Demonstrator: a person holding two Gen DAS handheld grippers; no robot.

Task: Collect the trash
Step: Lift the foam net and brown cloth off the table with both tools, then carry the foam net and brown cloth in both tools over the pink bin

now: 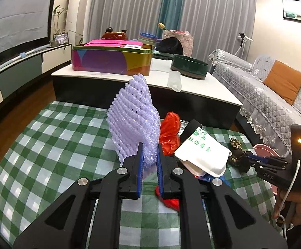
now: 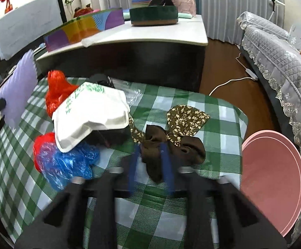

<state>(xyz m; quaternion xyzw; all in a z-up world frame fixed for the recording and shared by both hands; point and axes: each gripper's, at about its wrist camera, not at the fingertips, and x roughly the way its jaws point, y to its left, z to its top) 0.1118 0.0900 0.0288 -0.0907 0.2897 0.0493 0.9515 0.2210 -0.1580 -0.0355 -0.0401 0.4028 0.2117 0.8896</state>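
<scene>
My left gripper [image 1: 149,148] is shut on a lilac foam fruit net [image 1: 133,116] and holds it upright above the green checked tablecloth [image 1: 46,145]; the net also shows in the right wrist view [image 2: 19,87]. My right gripper [image 2: 150,151] is shut on a brown floral cloth bow [image 2: 171,128], also seen in the left wrist view [image 1: 236,151]. A white foam food box [image 2: 92,116] lies over a red plastic bag [image 2: 57,89] and a blue plastic bag [image 2: 67,164]. The box [image 1: 202,153] and red bag [image 1: 170,132] show in the left wrist view too.
A pink bin [image 2: 273,178] stands off the table's right edge. Behind is a white-topped coffee table [image 2: 150,33] with a colourful tin [image 1: 113,59] and a green round box [image 1: 189,66]. A grey sofa [image 1: 275,87] is on the right, a TV [image 1: 15,25] on the left.
</scene>
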